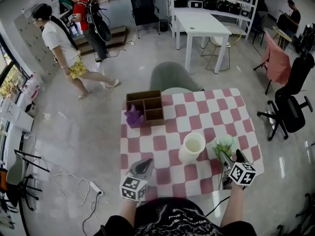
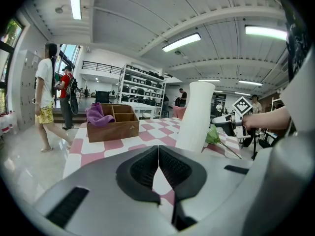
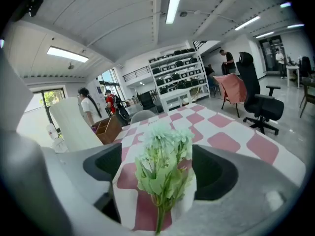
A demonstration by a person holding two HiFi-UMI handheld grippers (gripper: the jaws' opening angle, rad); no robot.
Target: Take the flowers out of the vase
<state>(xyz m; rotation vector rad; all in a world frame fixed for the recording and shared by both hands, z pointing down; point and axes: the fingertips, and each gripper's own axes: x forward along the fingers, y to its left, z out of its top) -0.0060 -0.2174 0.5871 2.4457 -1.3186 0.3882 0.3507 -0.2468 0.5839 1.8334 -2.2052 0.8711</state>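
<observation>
Since the flowers (image 1: 224, 144) lie on the counter (image 1: 172, 127) beside the vase (image 1: 192, 147), I'd say the right gripper (image 1: 230, 156), jaws spread, just backs off next; left gripper's (image 1: 142, 165) closed.

Bright, even indoor light from ceiling strip lamps (image 2: 180, 42); daylight through windows (image 1: 8, 78) at left. Glossy floor (image 1: 88, 127) carries soft sheen and faint shadows. Both gripper views fisheye: corners black, straight lines bowed. Flowers (image 3: 165, 161) close to lens, slightly soft.
</observation>
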